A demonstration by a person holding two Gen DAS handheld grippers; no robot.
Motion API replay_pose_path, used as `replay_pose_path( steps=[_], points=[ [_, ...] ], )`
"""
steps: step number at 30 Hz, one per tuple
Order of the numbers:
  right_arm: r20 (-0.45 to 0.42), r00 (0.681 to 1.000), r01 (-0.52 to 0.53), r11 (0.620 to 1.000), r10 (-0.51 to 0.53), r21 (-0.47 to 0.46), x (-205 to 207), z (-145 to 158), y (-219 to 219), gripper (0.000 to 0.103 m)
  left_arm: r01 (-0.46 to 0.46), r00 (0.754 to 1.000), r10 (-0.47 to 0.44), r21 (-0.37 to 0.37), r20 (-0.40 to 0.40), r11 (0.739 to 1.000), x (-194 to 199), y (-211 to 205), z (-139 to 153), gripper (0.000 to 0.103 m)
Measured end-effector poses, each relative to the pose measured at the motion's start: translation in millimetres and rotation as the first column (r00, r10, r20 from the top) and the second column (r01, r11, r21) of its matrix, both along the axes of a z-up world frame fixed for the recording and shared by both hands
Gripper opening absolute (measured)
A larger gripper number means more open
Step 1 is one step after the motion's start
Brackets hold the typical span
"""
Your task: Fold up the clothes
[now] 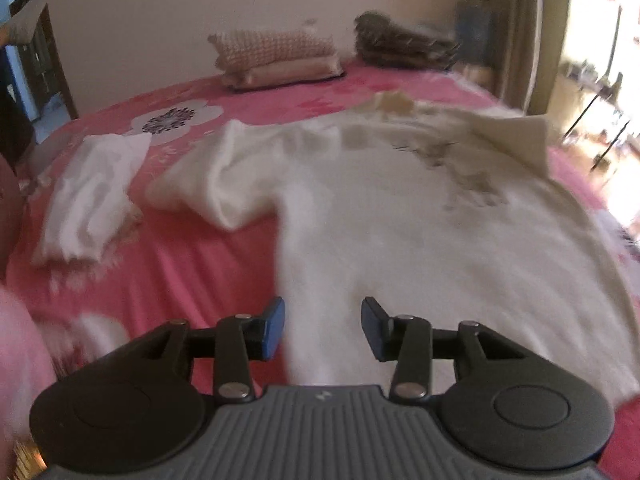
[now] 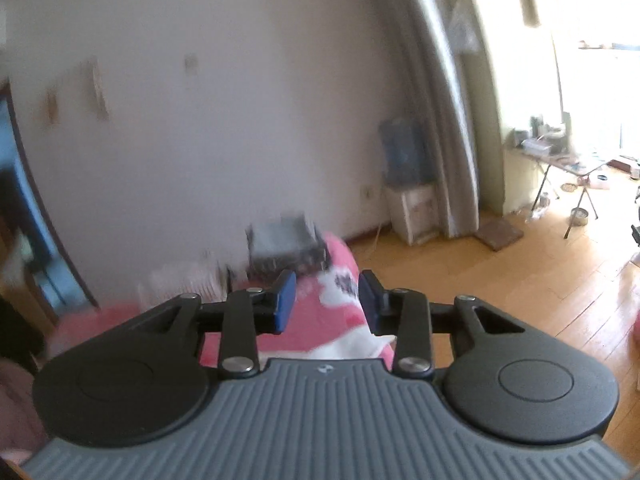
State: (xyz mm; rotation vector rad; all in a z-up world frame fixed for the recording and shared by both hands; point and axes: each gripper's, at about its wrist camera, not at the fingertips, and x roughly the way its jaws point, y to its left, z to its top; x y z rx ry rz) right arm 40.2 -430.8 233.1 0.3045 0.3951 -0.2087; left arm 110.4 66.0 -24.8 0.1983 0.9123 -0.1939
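A cream-white sweater point(image 1: 400, 220) with a dark print on its chest lies spread across the pink bedspread point(image 1: 172, 264). Its left sleeve is bunched up, and its right side is folded over near the far edge. My left gripper point(image 1: 323, 326) hovers above the sweater's near hem, open, with nothing between its blue pads. A smaller white garment point(image 1: 92, 196) lies crumpled at the left. In the right wrist view my right gripper point(image 2: 326, 300) is raised and points toward the wall, open and empty, with the bed's far corner point(image 2: 320, 320) below it.
Stacked pillows point(image 1: 276, 56) and a dark folded pile point(image 1: 400, 42) sit at the head of the bed against the wall. A wooden floor point(image 2: 500, 288), a curtain point(image 2: 452, 140), a small cabinet point(image 2: 414, 212) and a cluttered folding table point(image 2: 560, 160) lie to the right.
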Motion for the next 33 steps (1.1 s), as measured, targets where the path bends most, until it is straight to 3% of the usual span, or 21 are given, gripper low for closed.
replay_pose_path(
  steps=[3,6,9,13,16,22,25,27,33],
  points=[
    [-0.054,0.998,-0.036,0.997,0.032,-0.071,71.8,-45.5,14.5,0.034,0.015,0.999,-0.014,0.035,-0.047,0.999,57.6,-12.7,1.9,0.044],
    [-0.053,0.996,-0.076,0.992,0.071,-0.104,128.6,-91.4,27.8,0.034,0.042,0.999,-0.041,0.057,-0.021,0.998,104.9,-32.5,0.2,0.048],
    [-0.038,0.994,-0.103,0.992,0.101,-0.074,168.6,-128.3,24.2,0.034,0.018,1.000,-0.018,-0.002,-0.014,1.000,143.4,-48.1,-11.9,0.048],
    [-0.086,0.991,-0.108,0.992,0.103,-0.062,209.7,-161.1,1.2,0.034,0.039,0.996,-0.045,-0.075,-0.081,0.996,169.1,-76.5,-38.6,0.048],
    [-0.161,0.983,-0.105,0.992,0.091,-0.077,227.5,-172.7,-22.7,0.034,0.147,0.982,-0.154,-0.074,-0.106,0.986,172.3,-108.6,-50.8,0.048],
    [-0.268,0.961,-0.111,0.983,0.068,-0.148,195.4,-146.6,-49.9,0.034,0.316,0.939,-0.331,-0.141,-0.099,0.938,160.9,-154.8,-31.1,0.048],
    [-0.341,0.932,-0.167,0.981,0.124,-0.100,155.7,-150.8,-42.5,0.034,0.403,0.906,-0.416,-0.147,-0.073,0.903,152.6,-179.0,-20.7,0.048],
    [-0.373,0.906,-0.229,0.973,0.198,-0.039,134.7,-171.3,-30.0,0.034,0.465,0.879,-0.474,-0.138,-0.043,0.875,143.6,-198.9,-24.5,0.048],
    [-0.449,0.798,-0.444,0.896,0.402,0.014,115.7,-292.0,25.2,0.033,0.584,0.811,-0.584,-0.059,0.018,0.810,95.8,-250.0,-61.9,0.046]
  ],
)
